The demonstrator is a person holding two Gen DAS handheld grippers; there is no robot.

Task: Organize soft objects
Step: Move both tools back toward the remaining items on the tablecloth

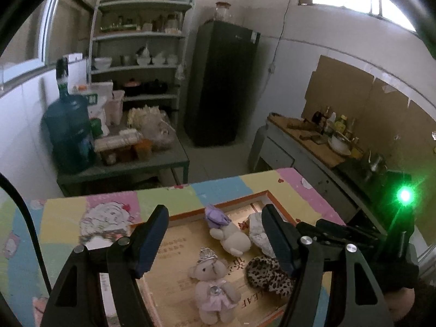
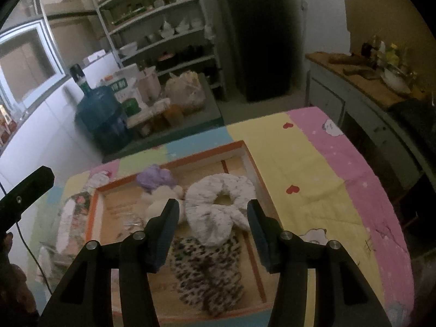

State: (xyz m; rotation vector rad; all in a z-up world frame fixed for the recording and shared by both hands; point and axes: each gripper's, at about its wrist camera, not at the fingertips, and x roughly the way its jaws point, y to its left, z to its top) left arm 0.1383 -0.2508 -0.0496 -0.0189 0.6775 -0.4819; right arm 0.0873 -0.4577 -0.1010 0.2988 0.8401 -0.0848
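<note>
Here, fuzzy leopard-print scrunchie (image 2: 209,269) touches fluffy white scrunchie (image 2: 218,207).

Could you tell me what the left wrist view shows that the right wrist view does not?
Only the left wrist view shows the bear in the lilac dress with its silver crown, whole, and a green light at the right. Only the right wrist view shows the white scrunchie whole, as a ring, resting partly on the leopard scrunchie. Both show the orange-rimmed tray on the pastel cloth, the cream toy with the purple hat, and open, empty jaws on their own gripper: left gripper, right gripper.
</note>
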